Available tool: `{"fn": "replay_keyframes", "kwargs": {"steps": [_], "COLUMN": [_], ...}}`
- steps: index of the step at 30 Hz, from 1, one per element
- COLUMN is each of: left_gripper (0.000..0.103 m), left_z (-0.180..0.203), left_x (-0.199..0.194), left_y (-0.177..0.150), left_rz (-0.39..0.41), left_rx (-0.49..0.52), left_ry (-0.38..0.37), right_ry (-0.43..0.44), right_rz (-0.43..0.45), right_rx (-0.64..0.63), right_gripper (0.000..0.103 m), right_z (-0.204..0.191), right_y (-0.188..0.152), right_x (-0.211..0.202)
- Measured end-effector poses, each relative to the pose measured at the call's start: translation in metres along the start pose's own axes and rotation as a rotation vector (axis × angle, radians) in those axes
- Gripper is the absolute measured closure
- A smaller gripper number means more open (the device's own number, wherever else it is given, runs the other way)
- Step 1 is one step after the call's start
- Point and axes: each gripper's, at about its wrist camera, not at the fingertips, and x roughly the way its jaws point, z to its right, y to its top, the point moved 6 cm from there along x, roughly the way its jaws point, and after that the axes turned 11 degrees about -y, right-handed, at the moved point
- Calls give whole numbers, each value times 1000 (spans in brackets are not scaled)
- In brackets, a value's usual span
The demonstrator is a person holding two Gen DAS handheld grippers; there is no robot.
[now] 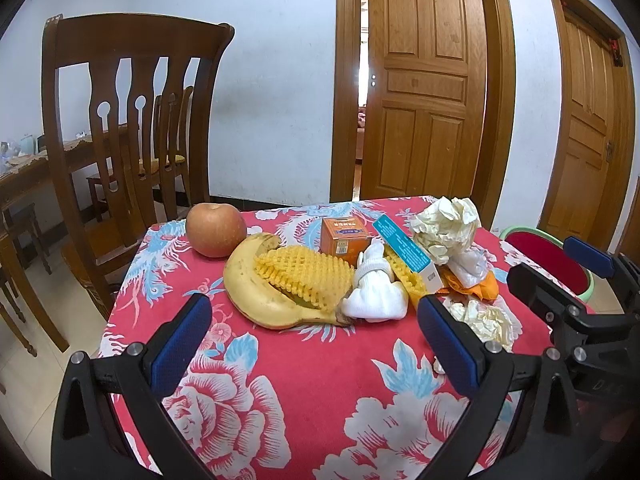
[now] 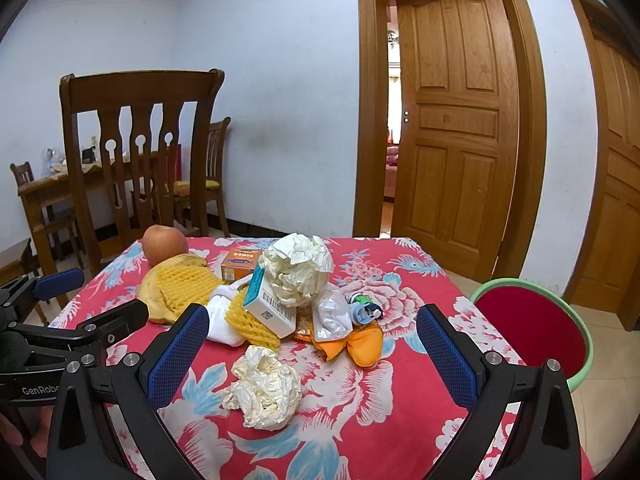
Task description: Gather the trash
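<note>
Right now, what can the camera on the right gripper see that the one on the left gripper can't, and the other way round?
Only the right wrist view shows the small rolled-up wrapper behind the orange cloth, and the near crumpled paper ball whole.

Only the left wrist view shows the banana at full length and the apple unblocked.

Both show the flowered tablecloth, the orange box, the yellow foam netting, the white sock bundle, the teal-and-white carton, the big paper ball and the green-rimmed bin. Both grippers are open, empty.

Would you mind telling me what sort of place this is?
Most likely a home dining room: a floral tablecloth covers the table, wooden dining chairs stand behind it, and a panelled wooden door stands ajar.
</note>
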Motion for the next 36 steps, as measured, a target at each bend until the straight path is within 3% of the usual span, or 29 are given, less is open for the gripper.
{"fn": "replay_keyframes", "kwargs": {"steps": [36], "left_gripper": [2], "left_z": [3], "left_x": [1], "left_y": [-1], "left_rz": [7], "left_rx": [4], "left_ry": [11], "right_ry": [0], "right_rz": [5], "right_rx": [-2], "right_gripper": [0], "right_z": [-1], "right_y": [0], "right_x": [-1]}}
